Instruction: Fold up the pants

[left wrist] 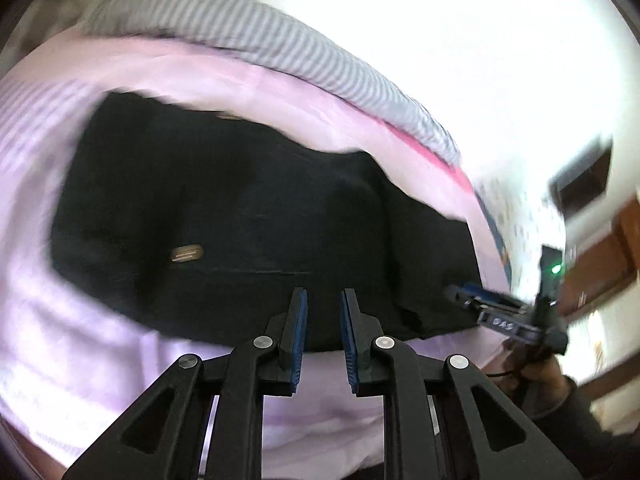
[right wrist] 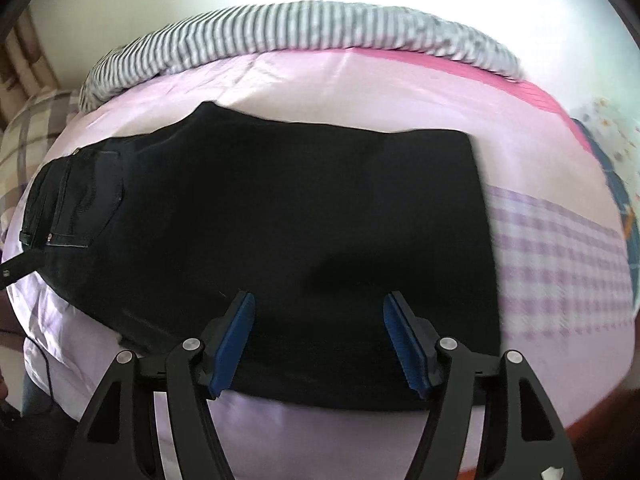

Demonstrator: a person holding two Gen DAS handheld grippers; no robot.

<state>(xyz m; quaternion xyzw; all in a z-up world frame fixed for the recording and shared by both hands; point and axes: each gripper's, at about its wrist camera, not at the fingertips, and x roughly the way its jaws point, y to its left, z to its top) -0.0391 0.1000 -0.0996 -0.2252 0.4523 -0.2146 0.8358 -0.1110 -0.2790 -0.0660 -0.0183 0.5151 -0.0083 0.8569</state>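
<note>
Black pants [right wrist: 280,200] lie flat on a pink bed sheet [right wrist: 360,80], waist and back pocket [right wrist: 84,200] at the left, leg ends at the right. They also show in the left wrist view [left wrist: 240,208], with a small leather label [left wrist: 186,254]. My left gripper [left wrist: 323,300] hovers over the near edge of the pants, jaws a narrow gap apart and empty. My right gripper [right wrist: 318,304] is wide open and empty above the pants' near edge. The right gripper also shows in the left wrist view [left wrist: 500,312] by the pants' right end.
A grey striped blanket [right wrist: 300,28] lies along the far side of the bed. A checked pillow [right wrist: 28,132] is at the left. A checked sheet part [right wrist: 560,248] is at the right. Wooden furniture [left wrist: 600,260] stands beyond the bed.
</note>
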